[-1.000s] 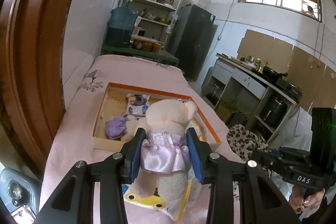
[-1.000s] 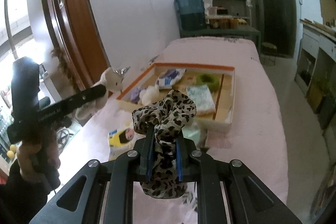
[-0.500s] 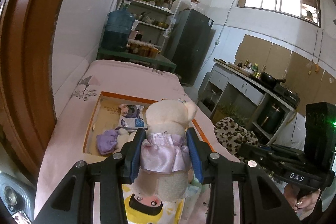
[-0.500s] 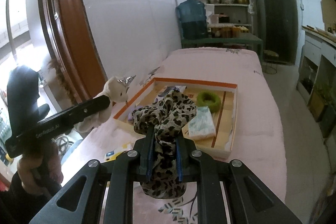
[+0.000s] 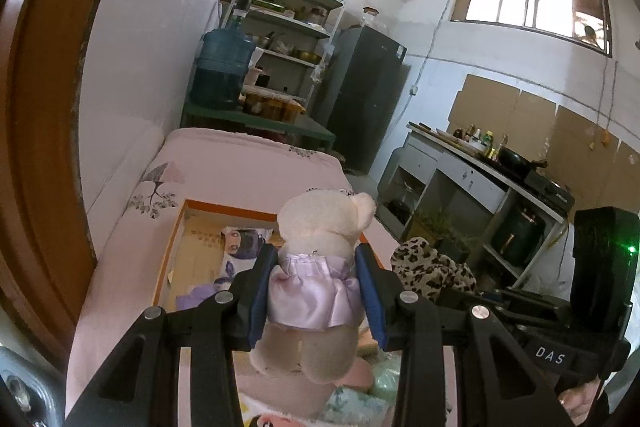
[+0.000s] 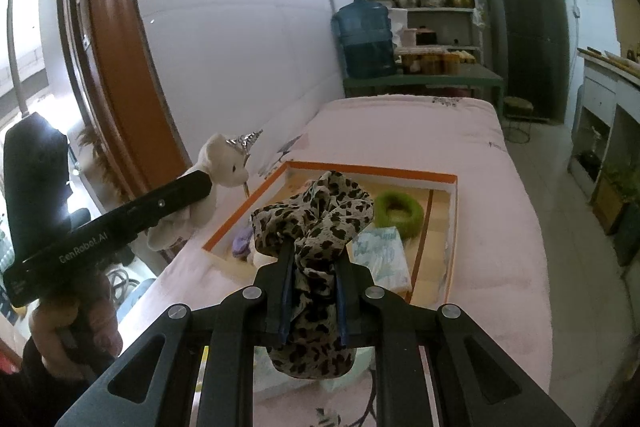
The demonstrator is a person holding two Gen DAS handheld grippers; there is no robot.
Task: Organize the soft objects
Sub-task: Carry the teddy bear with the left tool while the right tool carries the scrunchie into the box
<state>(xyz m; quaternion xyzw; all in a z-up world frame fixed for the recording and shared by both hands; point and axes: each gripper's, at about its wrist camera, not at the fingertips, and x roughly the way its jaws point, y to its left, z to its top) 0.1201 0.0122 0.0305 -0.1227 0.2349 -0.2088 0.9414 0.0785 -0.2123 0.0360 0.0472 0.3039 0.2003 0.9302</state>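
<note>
My left gripper [image 5: 316,267] is shut on a cream teddy bear [image 5: 320,227] in a lilac dress, held above the near edge of the orange-rimmed box [image 5: 228,211]. My right gripper [image 6: 310,259] is shut on a leopard-print scrunchie [image 6: 316,215], held above the box [image 6: 372,171]. The scrunchie also shows in the left wrist view [image 5: 428,267], and the bear in the right wrist view [image 6: 224,155]. Inside the box lie a green ring [image 6: 398,213], a tissue pack [image 6: 382,255] and a purple soft item [image 6: 241,242].
The box sits on a pink-covered bed [image 6: 480,147] against a white wall. A brown door frame [image 5: 36,147] stands at left. Loose packets [image 5: 352,407] lie on the bed near the box. A water jug [image 6: 366,39], shelves and a fridge stand beyond.
Both grippers have risen and moved forward with their loads, and the box now lies lower in both views. Both grips are unchanged.
</note>
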